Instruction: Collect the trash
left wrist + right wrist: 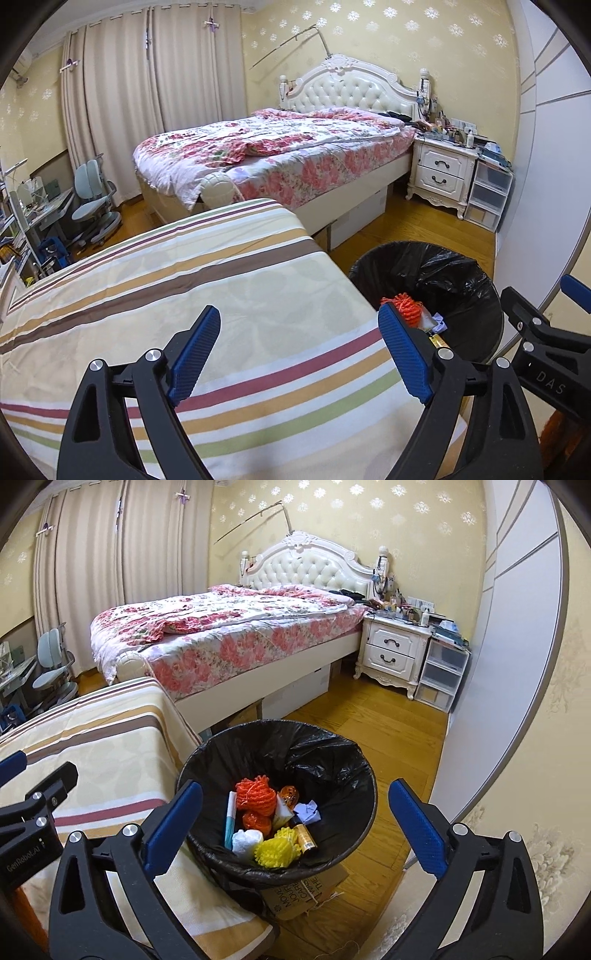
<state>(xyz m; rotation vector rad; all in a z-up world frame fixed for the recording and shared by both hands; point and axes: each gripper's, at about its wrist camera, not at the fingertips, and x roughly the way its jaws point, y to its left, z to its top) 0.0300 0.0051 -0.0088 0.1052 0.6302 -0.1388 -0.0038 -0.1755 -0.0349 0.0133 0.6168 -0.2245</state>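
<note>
Holding bright mixed trash (pixel 271 825), black-lined bin (pixel 354 775); both jaws wide, empty.

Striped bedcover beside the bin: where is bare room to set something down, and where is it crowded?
The striped bedcover is bare from the left gripper up to the floral bed. The wooden floor between the trash bin, nightstand and wardrobe is free. The nightstand top is crowded, and the bin holds trash.

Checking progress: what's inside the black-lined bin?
Black-lined bin: orange net bundles, yellow foam nets, white wad, gold battery, crumpled paper. Anything underneath is covered.
</note>
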